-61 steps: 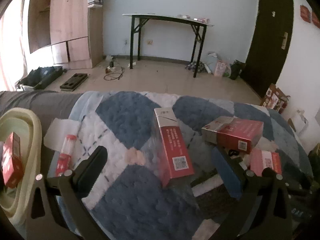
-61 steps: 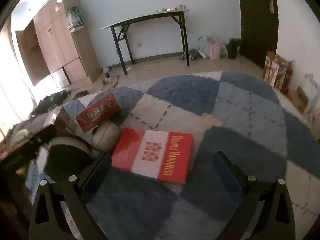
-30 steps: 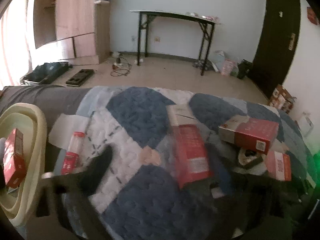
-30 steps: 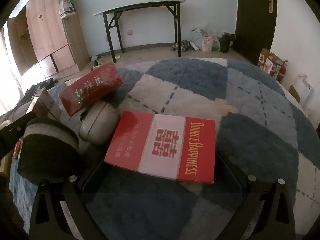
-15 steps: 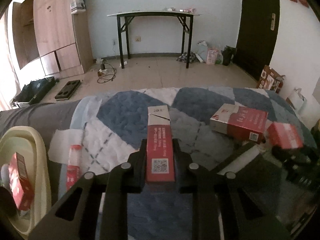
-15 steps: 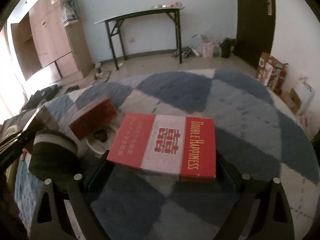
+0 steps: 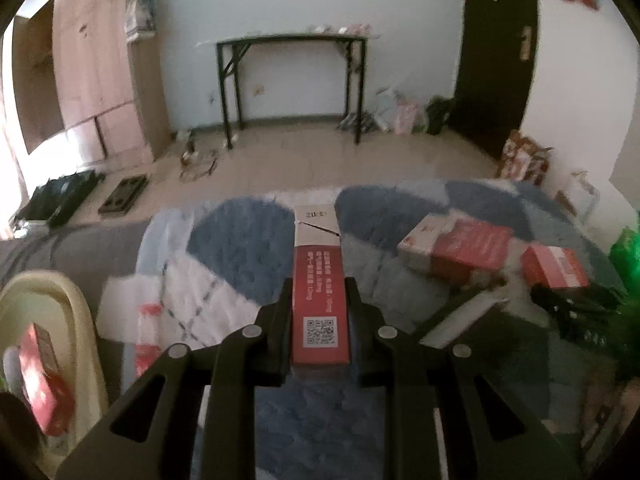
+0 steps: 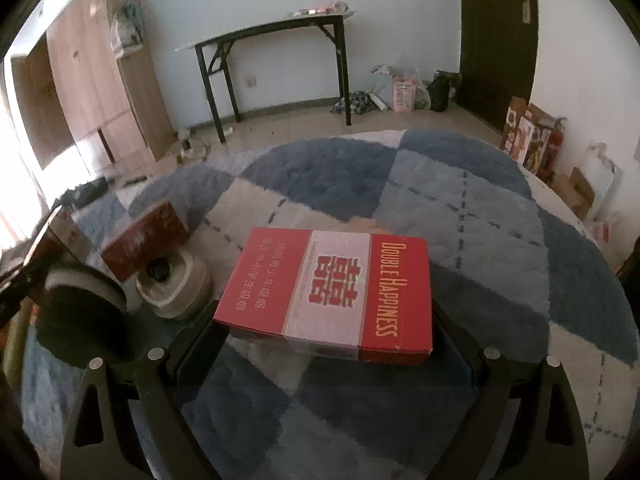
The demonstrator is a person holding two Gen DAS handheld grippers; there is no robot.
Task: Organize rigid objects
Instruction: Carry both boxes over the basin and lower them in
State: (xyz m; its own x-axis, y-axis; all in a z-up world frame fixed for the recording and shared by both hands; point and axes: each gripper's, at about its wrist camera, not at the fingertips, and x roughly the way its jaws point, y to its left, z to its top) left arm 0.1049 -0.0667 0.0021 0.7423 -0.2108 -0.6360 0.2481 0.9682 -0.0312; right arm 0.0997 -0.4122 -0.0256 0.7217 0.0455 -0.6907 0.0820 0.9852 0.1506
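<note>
A: Between the fingers of the left gripper (image 7: 319,320), a long red carton (image 7: 319,292) sits clamped, QR code facing up, white end pointing away. Both fingers press its sides.

B: Lifted or on the quilt?

A: Can't tell. Blue-and-white checked quilt (image 7: 236,248) is under it. At the near left edge, a cream basket (image 7: 76,308) with a red pack (image 7: 42,376) inside.

B: Right side?

A: Right gripper (image 8: 324,332) holds the flat red Double Happiness box (image 8: 332,292) across its width, fingers far apart, one at each short edge. The box's near edge looks raised off the quilt (image 8: 500,240), a shadow showing under it.

B: Other stuff on the bed?

A: Right wrist view, just left of the flat box: a pale round-cornered case (image 8: 176,288), and a dark red carton (image 8: 146,240) leaning on its far side. Dark rounded thing at near left, blurred, can't identify. Left wrist view, right of the clamped carton: a red-and-white carton (image 7: 460,248) and a small red pack (image 7: 554,266), close together. Blurry.

B: Background?

A: Past the bed, tiled floor, a black-legged folding table (image 8: 276,36) against the white wall, wooden wardrobe (image 8: 92,92) on the left, dark door (image 8: 498,36) on the right, bags on the floor near it.
</note>
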